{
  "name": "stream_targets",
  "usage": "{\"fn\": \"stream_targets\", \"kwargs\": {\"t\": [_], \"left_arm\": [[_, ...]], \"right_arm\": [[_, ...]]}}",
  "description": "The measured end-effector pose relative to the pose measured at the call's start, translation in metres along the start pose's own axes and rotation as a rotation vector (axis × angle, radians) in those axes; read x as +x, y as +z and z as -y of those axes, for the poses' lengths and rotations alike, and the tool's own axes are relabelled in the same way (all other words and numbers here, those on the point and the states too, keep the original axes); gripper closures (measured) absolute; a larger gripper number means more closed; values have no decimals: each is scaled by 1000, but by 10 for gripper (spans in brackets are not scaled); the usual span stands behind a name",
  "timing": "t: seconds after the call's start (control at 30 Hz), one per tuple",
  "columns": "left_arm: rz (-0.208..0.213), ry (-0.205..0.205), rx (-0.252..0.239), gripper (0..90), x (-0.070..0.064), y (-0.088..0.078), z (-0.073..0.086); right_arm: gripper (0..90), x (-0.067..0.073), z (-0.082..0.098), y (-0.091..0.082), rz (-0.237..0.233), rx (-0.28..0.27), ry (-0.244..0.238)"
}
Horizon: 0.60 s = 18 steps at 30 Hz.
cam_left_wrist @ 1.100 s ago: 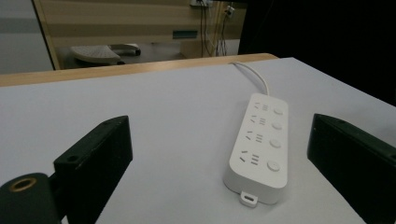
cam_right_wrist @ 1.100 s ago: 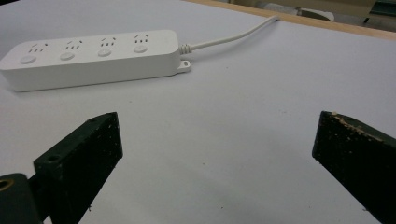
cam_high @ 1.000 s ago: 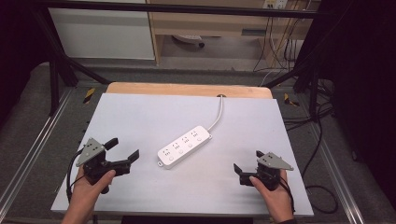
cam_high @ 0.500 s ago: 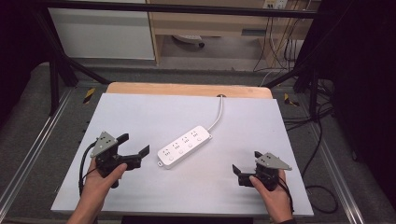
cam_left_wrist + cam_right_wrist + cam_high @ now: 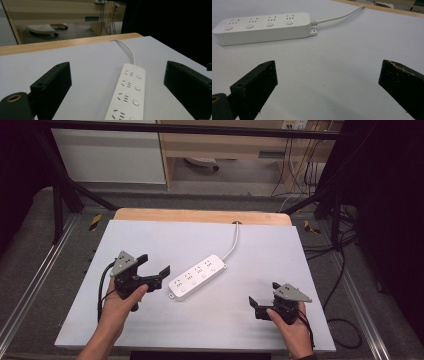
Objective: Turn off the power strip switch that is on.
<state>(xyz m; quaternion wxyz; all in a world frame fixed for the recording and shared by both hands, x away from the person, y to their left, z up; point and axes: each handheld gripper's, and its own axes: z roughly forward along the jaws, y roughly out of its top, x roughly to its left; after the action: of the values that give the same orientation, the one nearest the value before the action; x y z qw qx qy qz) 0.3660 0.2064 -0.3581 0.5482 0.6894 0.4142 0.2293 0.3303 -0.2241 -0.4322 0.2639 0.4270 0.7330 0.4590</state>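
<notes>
Left gripper [image 5: 150,270] moved up and in from the near-left part of the table, now sitting just beside the near end of the white power strip [image 5: 197,276], jaws spread wide. In the left gripper view, strip lined up right between the two jaws. Left hand [image 5: 122,302] stretched further forward onto the table too. Right gripper [image 5: 256,306] nudged only a touch, hardly worth mentioning.

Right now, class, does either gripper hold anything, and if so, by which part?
Nothing is held. The left gripper is open, jaws apart near one end of the white power strip without touching it. The right gripper is open over bare table.
</notes>
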Motion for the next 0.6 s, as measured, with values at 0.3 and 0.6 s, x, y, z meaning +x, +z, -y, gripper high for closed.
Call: {"fn": "stream_targets", "kwargs": {"t": [0.3,0.6], "left_arm": [[17,7,15,78,-13,18,-5],[31,-7,2,77,-22,43,-12]], "right_arm": [[23,0,0,0,-4,3,-2],[22,0,0,-1,-10,5,-1]]}}
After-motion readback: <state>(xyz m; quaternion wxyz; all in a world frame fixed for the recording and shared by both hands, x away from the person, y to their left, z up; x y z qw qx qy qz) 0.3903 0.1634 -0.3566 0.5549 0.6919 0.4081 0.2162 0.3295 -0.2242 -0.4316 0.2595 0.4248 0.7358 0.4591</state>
